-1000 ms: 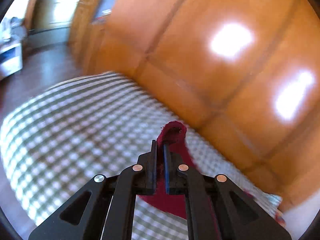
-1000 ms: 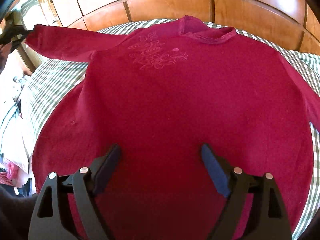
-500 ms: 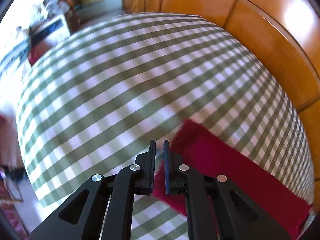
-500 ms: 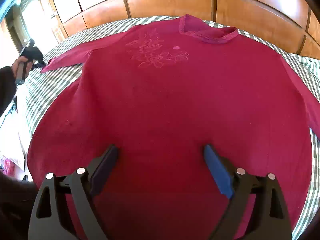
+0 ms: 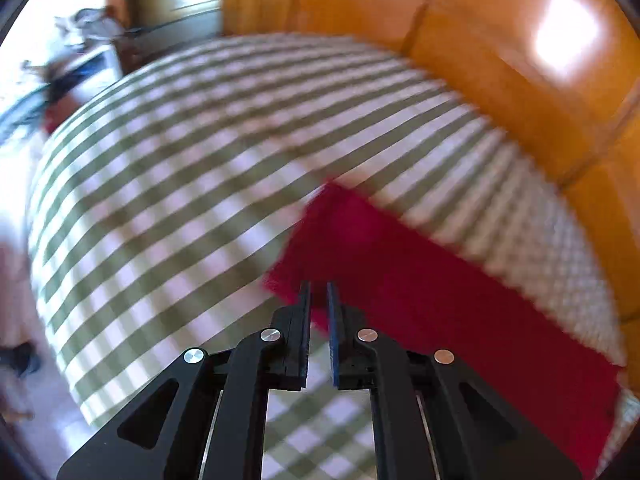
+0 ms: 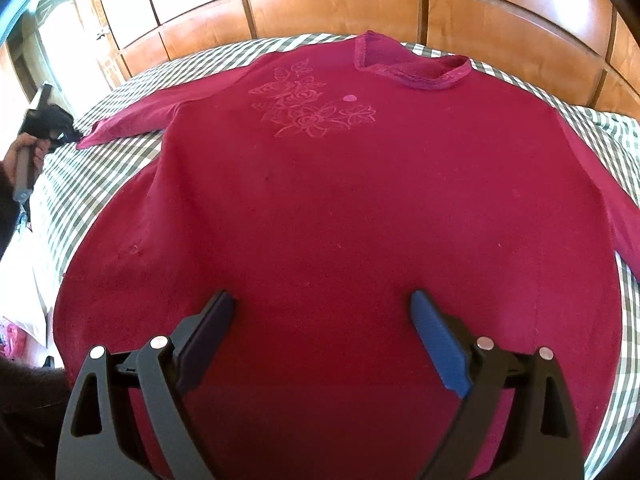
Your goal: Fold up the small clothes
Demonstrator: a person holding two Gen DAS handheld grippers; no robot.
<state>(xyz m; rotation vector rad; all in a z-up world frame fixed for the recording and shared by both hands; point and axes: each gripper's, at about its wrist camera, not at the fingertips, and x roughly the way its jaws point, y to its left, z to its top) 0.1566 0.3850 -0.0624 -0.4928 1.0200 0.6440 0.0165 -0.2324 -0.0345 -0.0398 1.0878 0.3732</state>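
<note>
Change: sleeve, held up off the bed a second ago, now lies flat on the checked bedspread; left gripper has pulled back from its cuff.
Left gripper: fingers nearly together with a slim gap, nothing visibly pinched.
Right gripper: fingers wide apart, hovering over the hem area, holding nothing.
Garment: red sweater spread face-up on the bedspread, collar at 12 o'clock, embroidered flowers at 11.
Risk: a grab at this blurred pace may miss the cuff edge, or catch bedspread with it.
Views: only the right wrist shows the whole sweater and the far sleeve at 3 o'clock; the left wrist alone shows the finger gap.
</note>
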